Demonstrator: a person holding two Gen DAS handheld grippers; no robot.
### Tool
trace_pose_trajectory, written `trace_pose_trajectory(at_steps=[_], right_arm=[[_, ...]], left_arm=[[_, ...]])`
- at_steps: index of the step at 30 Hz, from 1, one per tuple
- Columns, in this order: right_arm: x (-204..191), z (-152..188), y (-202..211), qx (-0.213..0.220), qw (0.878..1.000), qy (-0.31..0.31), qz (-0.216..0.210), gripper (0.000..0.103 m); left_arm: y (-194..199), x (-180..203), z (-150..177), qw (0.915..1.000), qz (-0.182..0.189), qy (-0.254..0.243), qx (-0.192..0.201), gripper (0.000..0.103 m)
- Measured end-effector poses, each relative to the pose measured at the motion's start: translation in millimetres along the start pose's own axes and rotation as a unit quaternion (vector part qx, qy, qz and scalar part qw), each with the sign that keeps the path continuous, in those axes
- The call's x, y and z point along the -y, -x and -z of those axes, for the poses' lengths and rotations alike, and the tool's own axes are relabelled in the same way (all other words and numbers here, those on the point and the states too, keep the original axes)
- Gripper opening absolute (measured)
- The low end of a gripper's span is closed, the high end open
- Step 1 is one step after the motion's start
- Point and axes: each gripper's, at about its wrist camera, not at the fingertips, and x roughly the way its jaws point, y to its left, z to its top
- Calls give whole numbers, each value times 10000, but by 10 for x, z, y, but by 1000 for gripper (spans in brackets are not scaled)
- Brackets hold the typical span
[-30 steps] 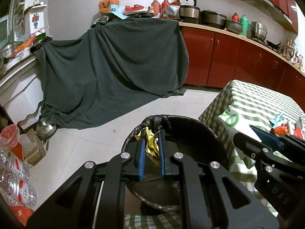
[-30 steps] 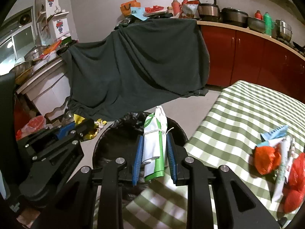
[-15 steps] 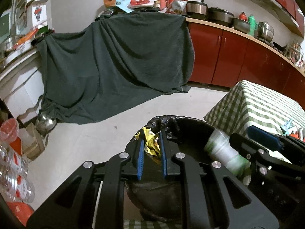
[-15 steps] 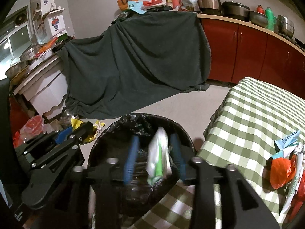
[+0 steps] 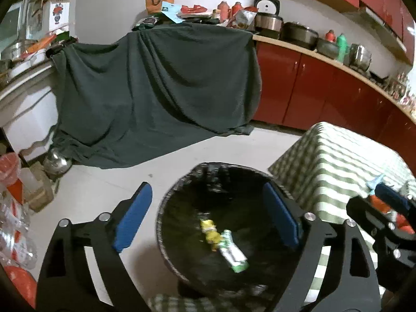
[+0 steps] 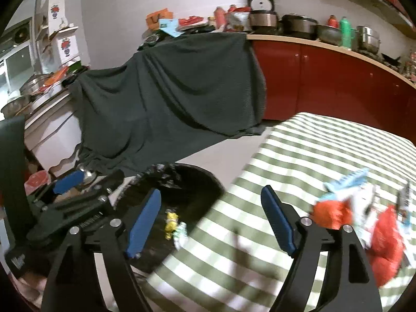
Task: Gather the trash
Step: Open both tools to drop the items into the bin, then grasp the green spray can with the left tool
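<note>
The left tool (image 5: 208,215) hangs over the bin (image 5: 166,208), and its jaws are opening, with nothing gripped between the blue pads (image 5: 134,217). Inside the bin, on the black liner, lie a yellow wrapper (image 5: 210,232) and a green-white wrapper (image 5: 234,253), touching each other; both are blurred and no print on them can be read. The right tool (image 6: 210,219) is over the edge of the counter (image 6: 325,153), which has a green-and-white checked cloth, just beside the bin. Its jaws are also opening and hold nothing. More trash stays on the counter at the right: a red bag (image 6: 330,214), a light blue wrapper (image 6: 348,179) and some white pieces, all blurred, so I cannot read any label. From the right view the left tool shows at the lower left; white letters are on its body, but they are too small to read. Behind the bin a dark blanket (image 5: 156,91) covers some furniture down to the floor. On a white box (image 6: 67,46) at the far left is a picture of red flowers.
</note>
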Motion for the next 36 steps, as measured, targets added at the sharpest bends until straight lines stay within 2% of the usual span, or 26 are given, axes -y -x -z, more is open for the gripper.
trace_pose_trajectory(at_steps=[5,9,11,16,24,31,36], right_arm=[[292,126,317,112,9992,-182,342,81],[574,246,597,242,9964,-342,739,83],[728,313,716,289,9939,-438,973,83],[1122,493,937,281,9857,-749,1483,83],[1653,758,1261,190,9718,-921,2164,83],[1896,969,1462,216,9672,-1117,2270,83],[1972,1043,1503,208,9686,-1180,2177,83]], left_arm=[[164,213,75,9986,485,167,-154,92],[319,522,173,9941,1011,190,-344,94],[374,680,226,9924,1171,58,-372,94],[553,1209,377,9872,1411,-677,-312,94],[765,1991,656,9693,1900,-1543,-223,94],[716,2470,995,9521,1986,-2297,-354,94],[636,2565,1147,9466,1964,-2498,-542,94]])
